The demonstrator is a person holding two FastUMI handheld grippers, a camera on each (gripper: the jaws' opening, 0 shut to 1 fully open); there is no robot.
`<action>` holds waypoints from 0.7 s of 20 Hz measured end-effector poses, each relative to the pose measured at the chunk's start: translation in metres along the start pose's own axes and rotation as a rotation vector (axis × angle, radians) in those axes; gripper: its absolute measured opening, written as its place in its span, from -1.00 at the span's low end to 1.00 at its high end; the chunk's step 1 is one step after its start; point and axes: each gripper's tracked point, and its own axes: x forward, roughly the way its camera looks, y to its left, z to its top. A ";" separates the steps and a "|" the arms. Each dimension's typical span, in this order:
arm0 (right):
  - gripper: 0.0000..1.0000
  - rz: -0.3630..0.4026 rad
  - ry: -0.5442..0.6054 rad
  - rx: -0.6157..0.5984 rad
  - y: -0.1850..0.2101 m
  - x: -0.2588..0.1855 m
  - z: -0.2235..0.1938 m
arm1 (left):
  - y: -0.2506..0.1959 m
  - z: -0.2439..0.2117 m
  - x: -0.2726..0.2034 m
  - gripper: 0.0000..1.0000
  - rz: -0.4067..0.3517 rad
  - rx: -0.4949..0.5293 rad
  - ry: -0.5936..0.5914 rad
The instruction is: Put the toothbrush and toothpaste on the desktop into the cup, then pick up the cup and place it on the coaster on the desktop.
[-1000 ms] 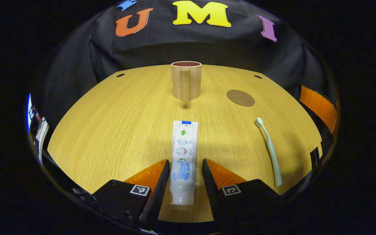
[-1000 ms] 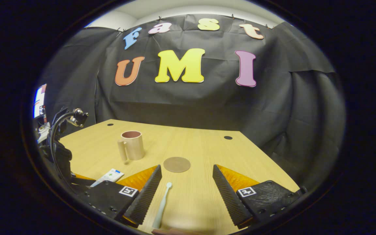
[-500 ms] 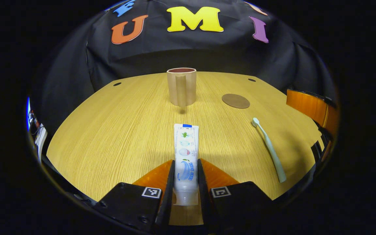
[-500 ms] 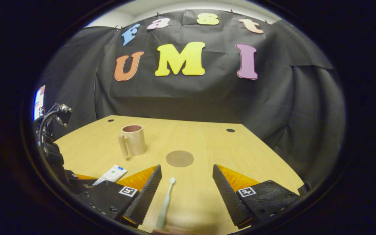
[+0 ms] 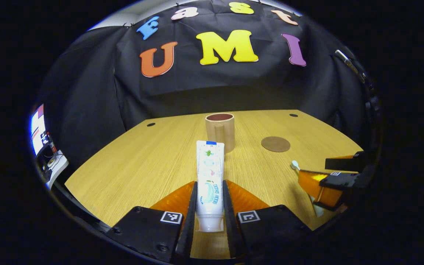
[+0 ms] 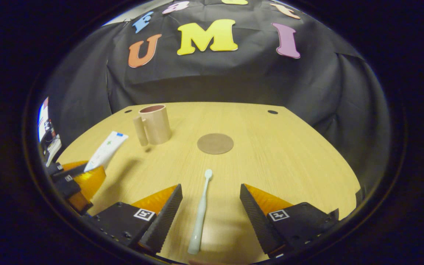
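1. My left gripper (image 5: pixel 209 200) is pinched onto the toothpaste (image 5: pixel 209 176), a flat white plastic tube with a blue strip at its crimped end. Both fingers press its sides near the cap, and in the right gripper view the tube (image 6: pixel 106 150) slants up off the desktop.
2. My right gripper (image 6: pixel 211 206) is spread wide, low over the toothbrush (image 6: pixel 201 211). The slim pale handle lies flat between the ridged fingers (image 6: pixel 165 217), touching neither, bristle head pointing toward the coaster.
3. The cup (image 5: pixel 220 127) is a smooth, matte beige cylinder with a strap-like handle and a darker inside; it stands upright near the desktop's far edge.
4. The coaster (image 6: pixel 215 143) is a thin brown disc, lying flat just beside the cup and apart from it.
5. The desktop (image 6: pixel 289 154) is pale wood grain with two small dark holes near the back; bare surface lies between toothbrush, coaster and cup.
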 end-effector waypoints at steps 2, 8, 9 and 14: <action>0.84 0.007 0.027 -0.001 0.007 0.005 -0.008 | -0.004 0.004 0.000 -0.19 -0.020 -0.016 -0.017; 0.25 -0.004 0.064 0.082 0.004 0.016 -0.016 | -0.007 -0.003 0.000 -0.19 -0.029 -0.005 0.000; 0.17 -0.018 0.057 0.092 0.001 0.019 -0.015 | -0.007 -0.006 0.002 -0.19 -0.033 -0.009 0.008; -0.03 -0.008 0.050 0.096 0.006 0.029 -0.012 | -0.013 -0.011 0.004 -0.10 -0.042 -0.016 0.031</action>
